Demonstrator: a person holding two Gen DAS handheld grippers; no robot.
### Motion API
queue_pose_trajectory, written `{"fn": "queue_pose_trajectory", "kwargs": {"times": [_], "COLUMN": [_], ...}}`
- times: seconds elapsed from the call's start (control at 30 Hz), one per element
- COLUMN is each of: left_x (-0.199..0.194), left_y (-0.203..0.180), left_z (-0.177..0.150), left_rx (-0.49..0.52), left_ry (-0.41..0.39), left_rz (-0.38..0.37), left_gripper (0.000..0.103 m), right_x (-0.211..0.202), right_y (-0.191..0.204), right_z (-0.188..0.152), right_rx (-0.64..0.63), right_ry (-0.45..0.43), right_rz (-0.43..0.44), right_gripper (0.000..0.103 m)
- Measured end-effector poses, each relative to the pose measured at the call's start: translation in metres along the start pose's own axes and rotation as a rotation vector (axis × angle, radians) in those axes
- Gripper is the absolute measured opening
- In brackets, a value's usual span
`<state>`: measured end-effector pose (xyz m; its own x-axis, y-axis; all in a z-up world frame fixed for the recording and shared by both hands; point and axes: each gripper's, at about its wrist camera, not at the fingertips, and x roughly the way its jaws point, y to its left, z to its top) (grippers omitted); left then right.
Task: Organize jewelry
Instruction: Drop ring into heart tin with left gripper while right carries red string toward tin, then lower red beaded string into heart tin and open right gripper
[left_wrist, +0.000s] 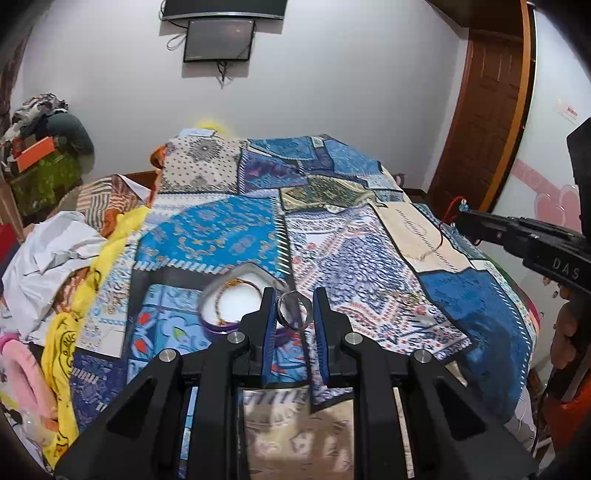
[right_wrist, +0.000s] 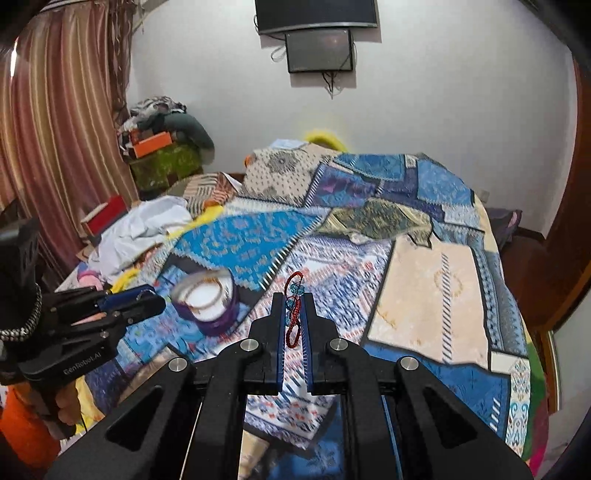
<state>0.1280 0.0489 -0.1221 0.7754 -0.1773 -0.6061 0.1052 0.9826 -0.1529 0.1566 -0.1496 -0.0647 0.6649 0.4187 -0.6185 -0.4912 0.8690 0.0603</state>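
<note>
The left claw (left_wrist: 294, 304) pinches a silver bangle (left_wrist: 293, 309) between its blue pads, the ring standing roughly upright with its opening facing the camera. Just left of it sits a round purple box (left_wrist: 231, 304) on the patchwork bedspread (left_wrist: 369, 258), holding thin bangles (left_wrist: 240, 295) — blurred, perhaps gold. The right claw (right_wrist: 294, 312) clamps a red beaded bracelet (right_wrist: 293, 310), its long axis running along the fingers, looped end pointing forward.

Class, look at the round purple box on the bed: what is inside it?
Inside the purple box lie thin gold bangles on a white lining. Whether anything lies beneath them cannot be seen.
</note>
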Motion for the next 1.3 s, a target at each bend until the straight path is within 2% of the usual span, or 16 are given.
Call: {"fn": "queue_pose_trajectory", "kwargs": {"times": [0.27, 0.53, 0.93, 1.3], "left_x": [0.000, 0.017, 0.063, 0.085], "left_y": [0.024, 0.044, 0.061, 0.066], "left_z": [0.002, 0.001, -0.007, -0.011], "left_rx": [-0.020, -0.038, -0.053, -0.053], "left_ry": [-0.015, 0.000, 0.068, 0.094], "left_rz": [0.039, 0.051, 0.018, 0.000], "left_gripper": [0.018, 0.018, 0.018, 0.018], "right_x": [0.019, 0.047, 0.099, 0.130], "right_y": [0.032, 0.065, 0.083, 0.085], "right_z": [0.017, 0.026, 0.030, 0.021], "right_rx": [-0.031, -0.067, -0.076, -0.065], "right_ry": [-0.022, -0.008, 0.084, 0.166], "right_rz": [0.071, 0.147, 0.188, 0.202], "right_gripper": [0.007, 0.007, 0.007, 0.007]}}
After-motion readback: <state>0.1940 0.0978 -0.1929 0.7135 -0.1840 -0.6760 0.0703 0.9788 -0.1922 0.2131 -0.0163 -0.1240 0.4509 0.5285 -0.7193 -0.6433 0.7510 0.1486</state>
